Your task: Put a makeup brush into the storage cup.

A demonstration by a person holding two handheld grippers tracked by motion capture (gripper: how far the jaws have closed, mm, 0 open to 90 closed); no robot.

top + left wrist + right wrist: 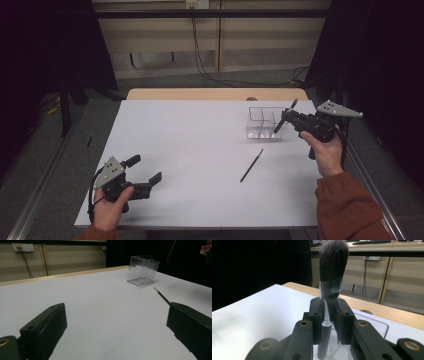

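Note:
A makeup brush [280,122] with a dark handle, silver ferrule and dark bristles [333,262] is held in my right gripper [291,116], which is shut on its ferrule [329,312]. It hangs tilted, bristles up, over the clear compartment box [260,108] at the table's right. Below the jaws lies the box's rim [374,326]. A thin black stick-like brush [251,165] lies loose on the white table, nearer me than the box. My left gripper [147,169] rests low at the front left, open with nothing between its jaws [116,312], facing the box [143,270] and the thin brush [162,296].
The white table top [200,150] ends in a wooden strip [215,94] at the far edge. Beyond are cables on the floor and a pale wall. Dark curtains stand at both sides. A metal rail [45,175] runs along the table's left.

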